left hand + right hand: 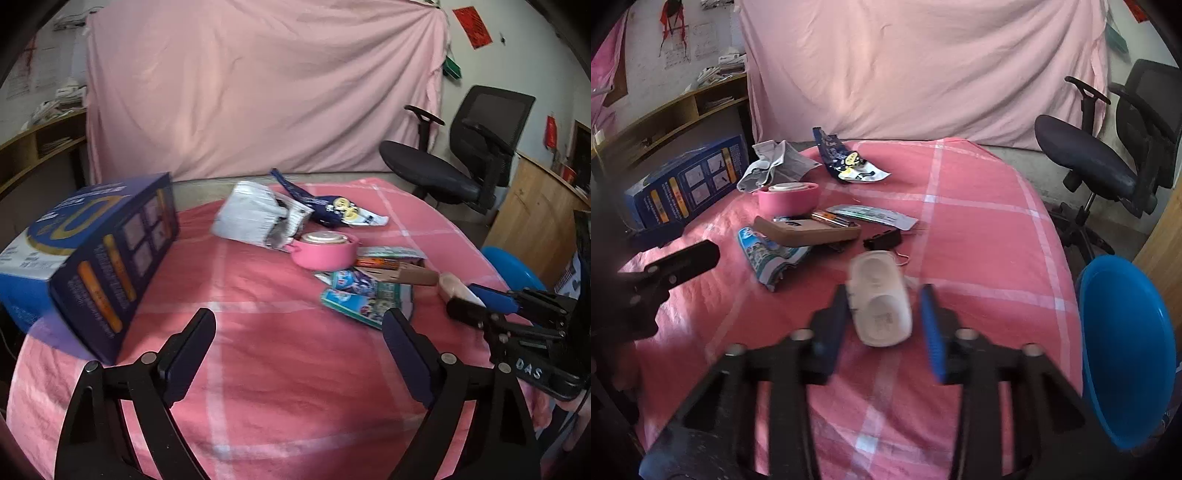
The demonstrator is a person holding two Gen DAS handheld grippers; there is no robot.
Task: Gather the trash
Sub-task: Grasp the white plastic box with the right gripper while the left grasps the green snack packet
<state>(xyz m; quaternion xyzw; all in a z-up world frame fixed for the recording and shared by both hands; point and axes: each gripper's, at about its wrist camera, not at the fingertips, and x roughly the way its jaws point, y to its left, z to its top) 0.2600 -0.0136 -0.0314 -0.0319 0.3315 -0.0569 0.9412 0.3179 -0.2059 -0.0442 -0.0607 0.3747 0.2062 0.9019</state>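
The white plastic case (882, 299) lay on the pink-clothed bench (979, 236) between the right gripper (886, 325)'s 2 half-narrowed fingers — not yet pinched — so centring before squeezing seemed wise, while the left gripper (299, 350) gaped wide, empty.

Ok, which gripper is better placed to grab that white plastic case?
Right. The right gripper already has the white plastic case between its fingers; the left gripper stands open above bare cloth.
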